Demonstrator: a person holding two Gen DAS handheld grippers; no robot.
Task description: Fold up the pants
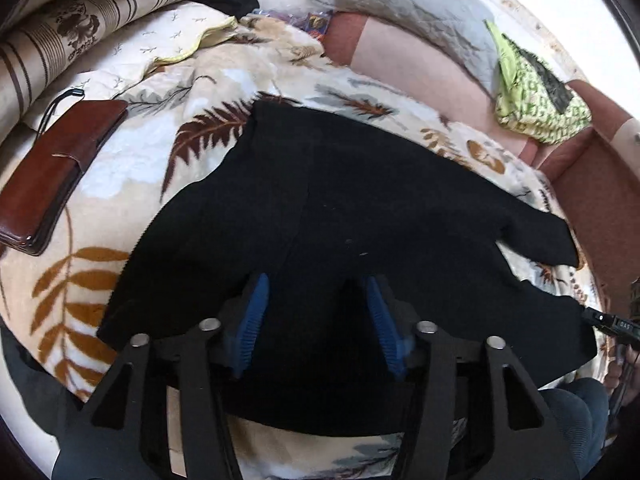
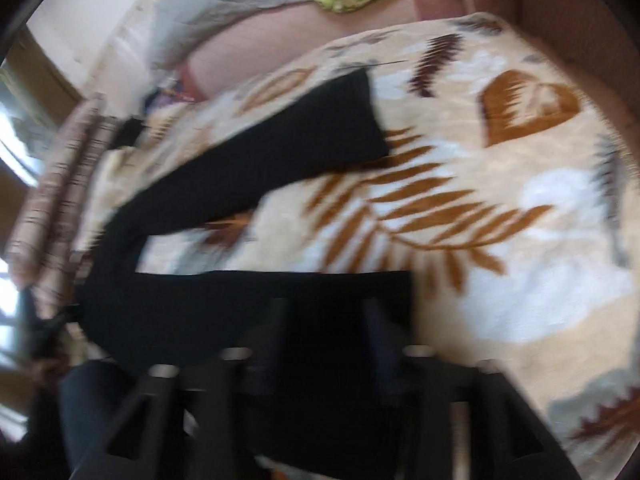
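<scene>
Black pants lie spread on a leaf-patterned blanket. In the left wrist view my left gripper is open over the waist end, its blue pads wide apart just above the cloth. In the blurred right wrist view the pants show two legs forming a V, one stretching away, one lying across in front of my right gripper. The right gripper's jaws stand apart over the near leg. Whether they touch the cloth is unclear.
A brown leather wallet lies on the blanket at the left. A green patterned cloth and a grey quilted pillow rest on a pink sofa back. Striped cushions sit far left. The person's knee is lower right.
</scene>
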